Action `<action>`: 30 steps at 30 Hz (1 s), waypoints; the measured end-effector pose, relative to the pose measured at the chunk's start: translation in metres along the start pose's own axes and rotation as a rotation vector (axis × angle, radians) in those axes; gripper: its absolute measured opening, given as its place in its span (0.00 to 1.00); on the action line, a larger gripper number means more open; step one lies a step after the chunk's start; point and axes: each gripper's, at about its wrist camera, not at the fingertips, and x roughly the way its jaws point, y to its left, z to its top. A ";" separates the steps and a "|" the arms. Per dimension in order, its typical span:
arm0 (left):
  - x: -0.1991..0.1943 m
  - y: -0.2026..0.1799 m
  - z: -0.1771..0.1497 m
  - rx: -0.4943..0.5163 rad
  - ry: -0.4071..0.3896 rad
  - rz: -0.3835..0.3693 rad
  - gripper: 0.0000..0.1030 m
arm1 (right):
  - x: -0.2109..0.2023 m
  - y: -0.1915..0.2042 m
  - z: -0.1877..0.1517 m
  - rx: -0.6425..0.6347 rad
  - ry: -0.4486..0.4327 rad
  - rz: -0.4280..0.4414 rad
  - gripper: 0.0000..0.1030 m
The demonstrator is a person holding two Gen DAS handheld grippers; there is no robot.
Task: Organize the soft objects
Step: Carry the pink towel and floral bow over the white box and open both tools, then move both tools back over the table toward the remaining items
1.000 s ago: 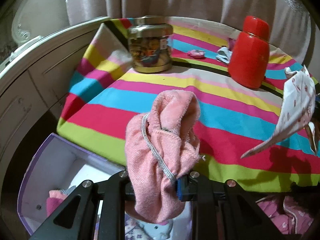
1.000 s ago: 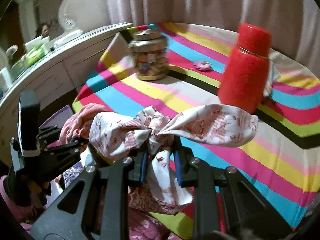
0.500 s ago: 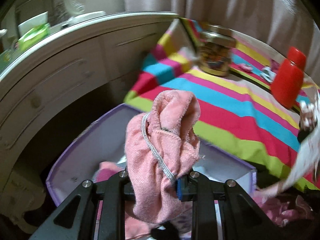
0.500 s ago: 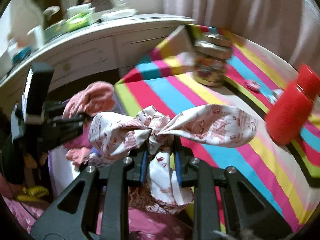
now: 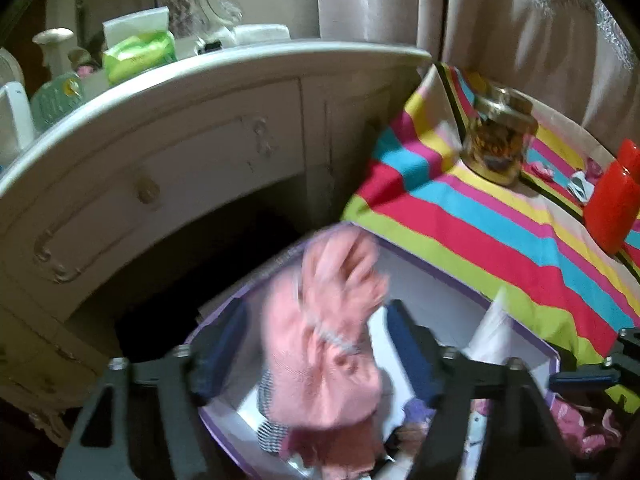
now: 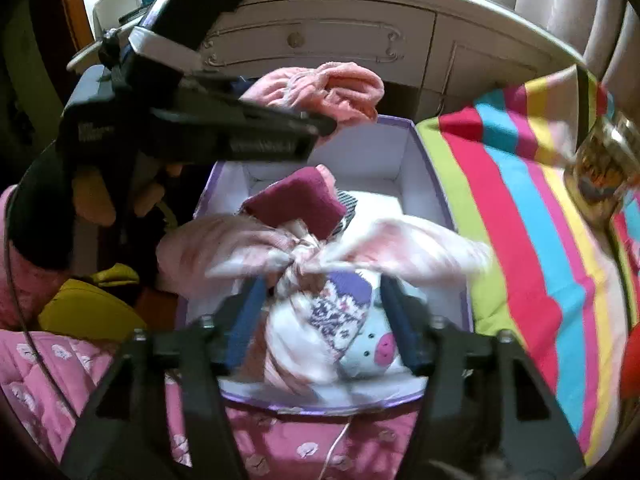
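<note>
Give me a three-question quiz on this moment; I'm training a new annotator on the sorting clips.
1. True or false: the pink terry cloth hangs between the left gripper fingers, over the purple-edged box.
2. What lies between the right gripper fingers? A) glass jar B) knotted printed cloth C) red bottle
3. Fill in: the glass jar stands on the ____ cloth.

Key: 1 true, the jaws are opening. 2 B, the knotted printed cloth, jaws opening too. 3 striped; the striped cloth also carries the red bottle.
</note>
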 end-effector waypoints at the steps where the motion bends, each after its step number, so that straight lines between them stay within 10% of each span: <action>1: 0.000 0.002 0.002 0.006 -0.012 0.011 0.82 | -0.006 -0.009 -0.003 0.034 -0.013 0.022 0.64; 7: -0.001 0.004 0.002 -0.013 -0.013 0.009 0.82 | -0.053 -0.064 -0.030 0.239 -0.127 0.005 0.66; 13: 0.009 -0.046 0.005 0.033 0.011 -0.112 0.82 | -0.095 -0.109 -0.074 0.393 -0.147 -0.231 0.66; 21: 0.062 -0.201 0.033 0.189 0.107 -0.377 0.83 | -0.152 -0.199 -0.158 0.679 -0.156 -0.523 0.67; 30: 0.149 -0.369 0.091 0.292 0.088 -0.468 0.83 | -0.187 -0.296 -0.262 0.985 -0.171 -0.720 0.67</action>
